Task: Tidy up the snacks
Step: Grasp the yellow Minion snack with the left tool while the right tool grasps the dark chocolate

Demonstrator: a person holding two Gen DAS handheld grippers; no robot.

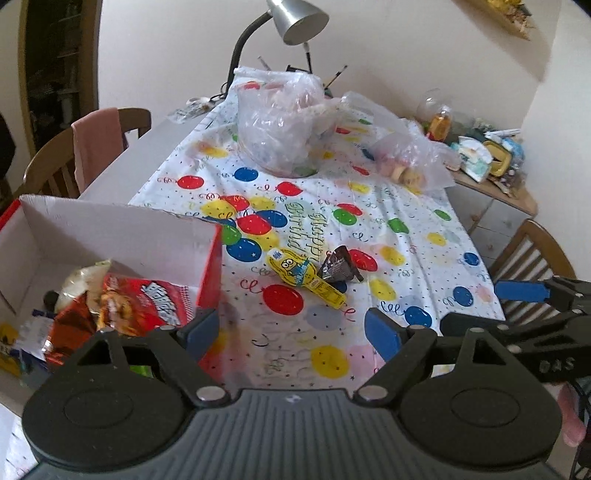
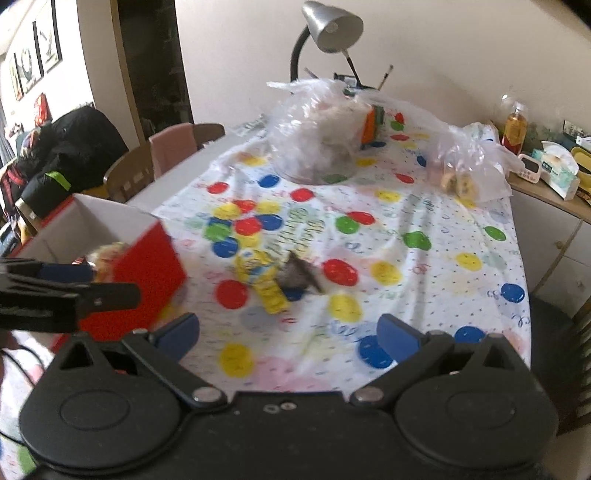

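A yellow cartoon snack packet [image 1: 303, 275] and a dark triangular packet [image 1: 338, 266] lie side by side on the balloon-print tablecloth [image 1: 369, 221]. My left gripper [image 1: 291, 332] hovers just short of them, open, with nothing between its blue pads. To its left stands a red box with a white inside [image 1: 110, 236], holding a red snack bag [image 1: 147, 306] and several other packets. My right gripper [image 2: 288, 338] is open and empty too, facing the same yellow packet [image 2: 260, 273] and dark packet [image 2: 299, 275]; this view is blurred. The red box [image 2: 147, 258] is at its left.
Two clear plastic bags [image 1: 280, 122] [image 1: 406, 155] of food sit farther back on the table, with a desk lamp [image 1: 295, 18] behind them. Wooden chairs [image 1: 55, 158] [image 1: 532, 254] flank the table. A cluttered side cabinet [image 1: 491, 158] stands at the right.
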